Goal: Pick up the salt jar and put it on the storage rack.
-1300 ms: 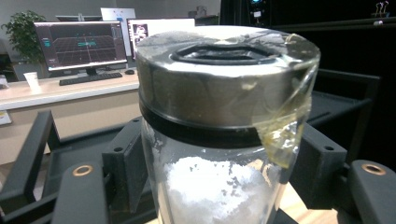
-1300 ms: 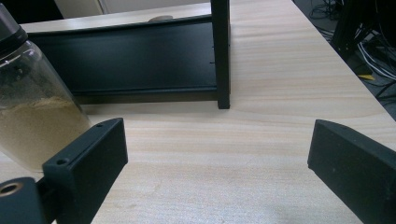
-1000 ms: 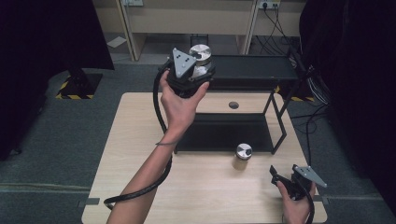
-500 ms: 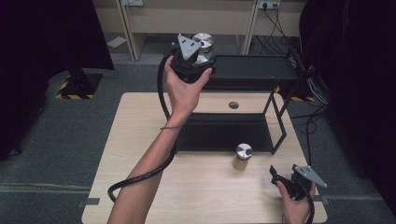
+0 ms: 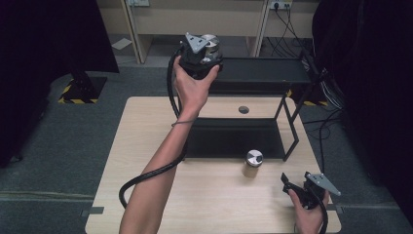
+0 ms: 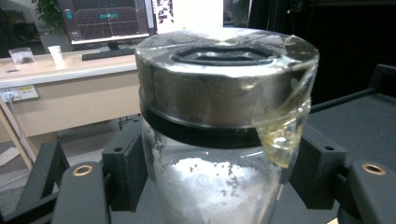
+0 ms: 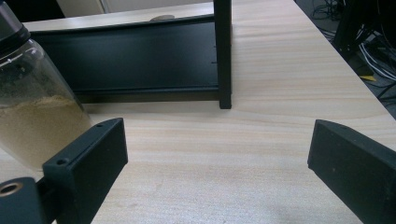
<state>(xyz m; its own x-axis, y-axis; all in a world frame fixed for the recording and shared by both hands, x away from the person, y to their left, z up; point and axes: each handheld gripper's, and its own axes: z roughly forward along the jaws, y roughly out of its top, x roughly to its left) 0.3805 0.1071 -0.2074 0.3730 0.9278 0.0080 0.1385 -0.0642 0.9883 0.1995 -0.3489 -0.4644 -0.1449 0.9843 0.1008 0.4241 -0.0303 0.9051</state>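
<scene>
At upper centre, the left gripper [image 5: 208, 48] clamps a white-powder jar [image 6: 219, 135], while the right gripper [image 7: 217, 158], lower right, gapes wide on nothing.

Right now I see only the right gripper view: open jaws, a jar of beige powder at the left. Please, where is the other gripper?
Observer: The left gripper is raised at the left end of the rack's top shelf, beyond the table.
Operator: Does it hold something?
Observer: Yes, its jaws are shut on a clear jar with white powder and a metal lid.
Operator: Is my beige jar standing free?
Observer: Yes, the beige jar stands upright on the table in front of the rack, apart from the right gripper.
</scene>
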